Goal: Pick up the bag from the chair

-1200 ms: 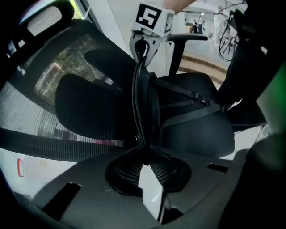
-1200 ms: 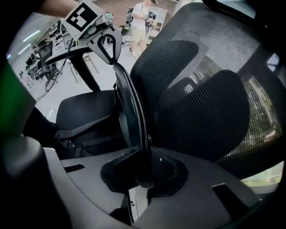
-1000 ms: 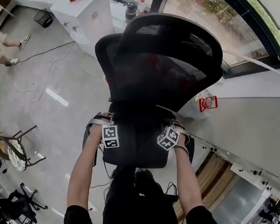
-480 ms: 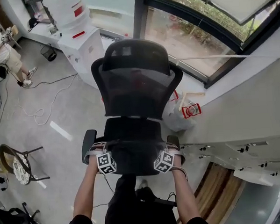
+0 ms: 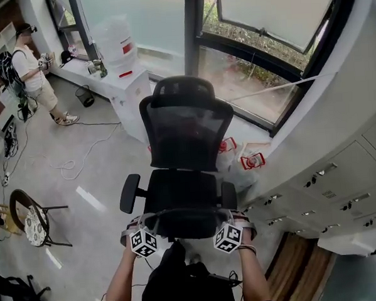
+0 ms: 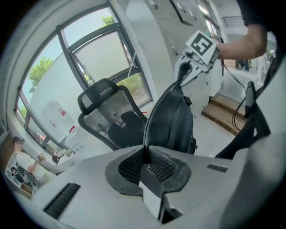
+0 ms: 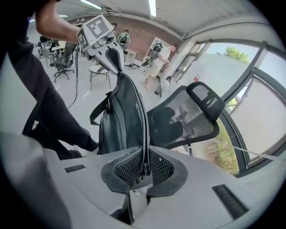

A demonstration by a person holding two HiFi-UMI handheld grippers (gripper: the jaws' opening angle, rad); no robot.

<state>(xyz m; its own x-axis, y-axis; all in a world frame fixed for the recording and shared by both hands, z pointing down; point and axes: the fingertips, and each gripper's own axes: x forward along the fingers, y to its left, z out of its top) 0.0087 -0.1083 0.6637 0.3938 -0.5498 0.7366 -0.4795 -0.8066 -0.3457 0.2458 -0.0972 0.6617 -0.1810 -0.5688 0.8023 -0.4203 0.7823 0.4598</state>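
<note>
Backpack [image 7: 120, 120] hangs between my left gripper [image 6: 146, 156] and right gripper [image 7: 144, 166], both clamped on it, off the office chair [image 5: 187, 134]. Its white side lettering is unreadable.

- Grey polished floor [image 5: 94, 151], with a pale cable [image 5: 69, 164] looping across it.
- Tall dark-framed windows [image 5: 264, 42]; daylight and greenery show behind the glass.
- White counter [image 5: 119, 87] below the windows, bearing a water jug [image 5: 116, 40]; black bin [image 5: 84, 95] beside it.
- White drawer cabinets [image 5: 340, 183] along the right wall.
- Small round-seated side chair [image 5: 31, 221] at left.
- Brick wall [image 7: 138, 31] and ceiling strip lights [image 7: 152, 6] at the far end.
</note>
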